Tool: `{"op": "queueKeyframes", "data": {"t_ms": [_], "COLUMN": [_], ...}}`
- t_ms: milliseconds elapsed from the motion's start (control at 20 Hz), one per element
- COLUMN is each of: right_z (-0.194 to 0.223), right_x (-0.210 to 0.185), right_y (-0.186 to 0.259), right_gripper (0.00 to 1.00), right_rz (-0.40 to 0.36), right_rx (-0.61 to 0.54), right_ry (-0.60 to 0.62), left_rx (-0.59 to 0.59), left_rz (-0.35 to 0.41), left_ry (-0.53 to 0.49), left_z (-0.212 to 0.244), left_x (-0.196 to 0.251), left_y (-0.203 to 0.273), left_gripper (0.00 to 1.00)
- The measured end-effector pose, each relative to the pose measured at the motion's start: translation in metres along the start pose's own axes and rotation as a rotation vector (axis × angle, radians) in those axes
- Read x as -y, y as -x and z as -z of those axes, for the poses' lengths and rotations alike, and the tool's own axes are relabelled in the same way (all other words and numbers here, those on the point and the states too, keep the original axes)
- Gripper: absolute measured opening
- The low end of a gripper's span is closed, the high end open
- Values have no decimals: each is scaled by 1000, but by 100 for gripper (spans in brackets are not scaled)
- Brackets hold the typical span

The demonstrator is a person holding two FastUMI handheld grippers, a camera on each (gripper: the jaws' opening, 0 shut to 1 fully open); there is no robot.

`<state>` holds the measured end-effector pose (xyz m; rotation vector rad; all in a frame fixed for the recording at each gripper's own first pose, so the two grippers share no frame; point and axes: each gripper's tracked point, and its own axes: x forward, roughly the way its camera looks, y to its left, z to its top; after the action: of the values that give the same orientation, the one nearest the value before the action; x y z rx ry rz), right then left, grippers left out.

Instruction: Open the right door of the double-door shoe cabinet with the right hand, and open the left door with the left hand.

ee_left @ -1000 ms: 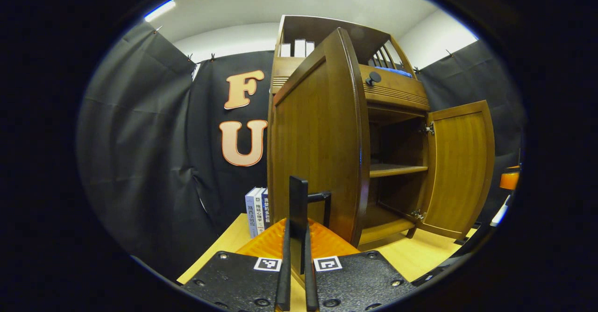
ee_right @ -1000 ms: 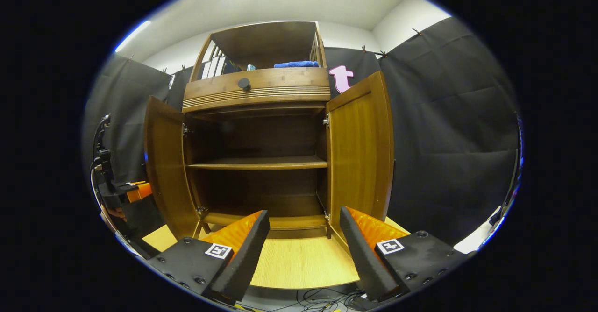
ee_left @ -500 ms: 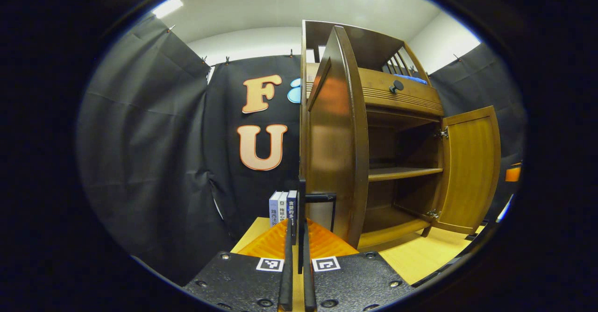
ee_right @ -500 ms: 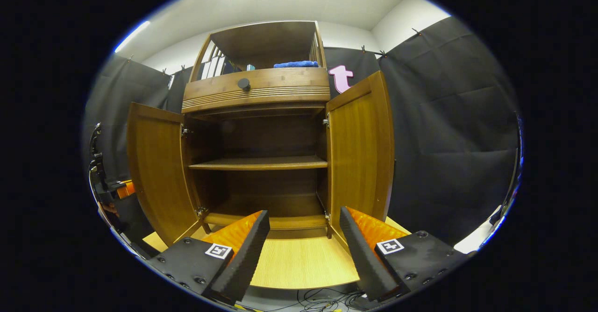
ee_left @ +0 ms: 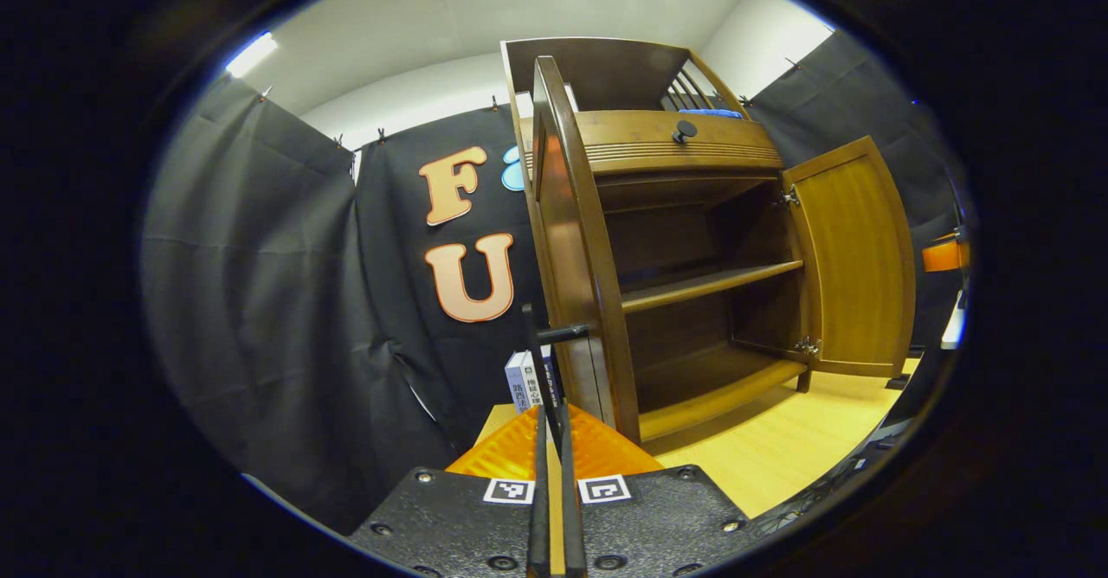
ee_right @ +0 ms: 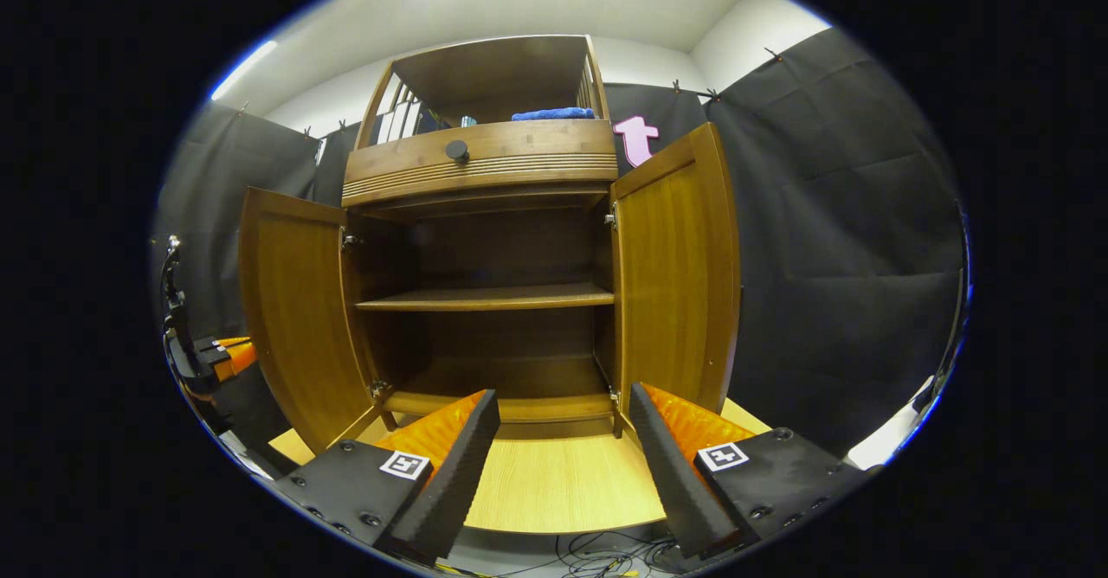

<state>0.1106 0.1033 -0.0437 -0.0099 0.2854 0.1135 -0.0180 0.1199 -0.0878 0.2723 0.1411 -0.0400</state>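
The wooden shoe cabinet [ee_right: 485, 163] stands with both doors swung wide. In the left gripper view the left door [ee_left: 571, 240] is seen nearly edge-on, and its black bar handle [ee_left: 538, 362] runs down between my left gripper's [ee_left: 551, 418] fingers, which are shut on it. The right door [ee_left: 853, 258] hangs open at the far side. In the right gripper view my right gripper [ee_right: 564, 396] is open in front of the cabinet's lower shelf, holding nothing, between the left door [ee_right: 294, 318] and the right door [ee_right: 679, 275]. The left gripper [ee_right: 221, 357] shows beyond the left door.
Inside the cabinet is a bare middle shelf [ee_right: 485, 298]. A drawer with a dark knob [ee_right: 456, 150] sits above, with a blue cloth [ee_right: 552, 114] on top. Books [ee_left: 524, 379] stand behind the left door. The cabinet rests on a light wooden table [ee_right: 563, 483]; cables [ee_right: 597, 556] lie below its front edge.
The left door has swung further outward with my left gripper on its handle, so it now shows edge-on. The right gripper has barely moved and stays open.
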Motion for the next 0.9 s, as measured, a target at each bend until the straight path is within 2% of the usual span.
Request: {"op": "queueKeyframes", "data": {"t_ms": [100,150,350,400,450,500,550,700,900], "right_z": [1,-1,-11,-13,-13,-13,-13,-10,-10], "right_x": [1,2,4,4,4,5,6,9,20], "right_y": [-3,-5,-12,-13,-14,-14,-14,-7,1], "right_gripper": [89,97,97,97,97,89,89,89,89], "right_rz": [5,12,29,31,32,35,38,43,67], "right_rx": [2,11,47,52,54,56,57,52,53], "right_ry": [-4,-2,-8,-12,-14,-15,-16,-15,-9], "left_rx": [0,-4,6,7,9,15,22,44,45], "left_rz": [-18,-28,-29,-13,14,37,65,135,269], "left_ry": [67,96,145,172,200,222,235,265,358], "left_z": [1,2,-10,-13,-17,-22,-25,-39,-53], "left_x": [1,4,20,29,43,54,65,97,155], "left_y": [11,16,34,37,40,42,43,38,39], "left_gripper": [2,7,2,6,5,3,0,2,2]}}
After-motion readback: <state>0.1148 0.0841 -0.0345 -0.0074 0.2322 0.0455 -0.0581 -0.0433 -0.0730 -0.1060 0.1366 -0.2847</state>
